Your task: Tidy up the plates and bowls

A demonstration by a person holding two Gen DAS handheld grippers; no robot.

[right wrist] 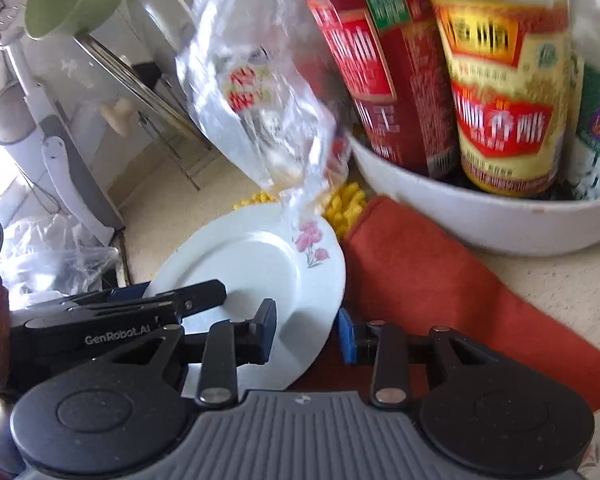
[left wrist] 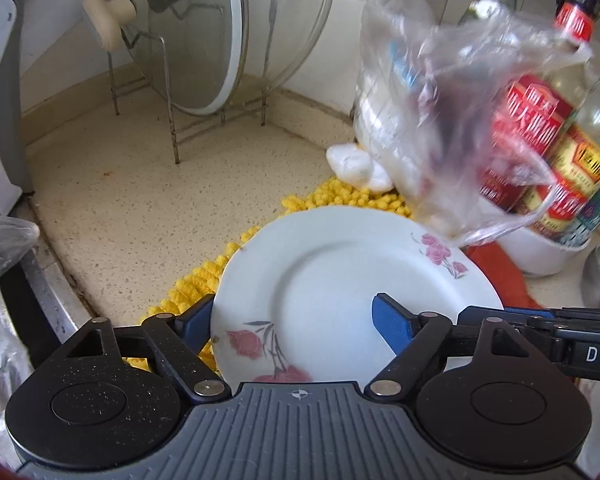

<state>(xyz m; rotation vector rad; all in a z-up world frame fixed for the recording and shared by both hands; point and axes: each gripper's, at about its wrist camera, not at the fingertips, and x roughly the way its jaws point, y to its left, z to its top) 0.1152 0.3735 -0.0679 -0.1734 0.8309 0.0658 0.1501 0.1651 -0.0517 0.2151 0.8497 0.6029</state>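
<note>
Early days: my left gripper (left wrist: 300, 320) straddles the plate (left wrist: 340, 280) rim at six o'clock, jaws apart; right gripper (right wrist: 306, 336) pinches its edge at four; nothing racked.

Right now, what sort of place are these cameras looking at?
Most likely a home kitchen counter: glass pot lids stand in a wire rack, sauce bottles sit in a white basin, and a flowered plate lies on the speckled worktop.

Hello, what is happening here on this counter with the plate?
A person works with two handheld grippers on one white flowered plate, which lies partly on a yellow mat beside a red cloth. The left gripper has one finger under the plate's rim and one above it, not clamped. The right gripper straddles the opposite rim; whether it pinches is unclear. A basin of sauce bottles stands behind.
</note>
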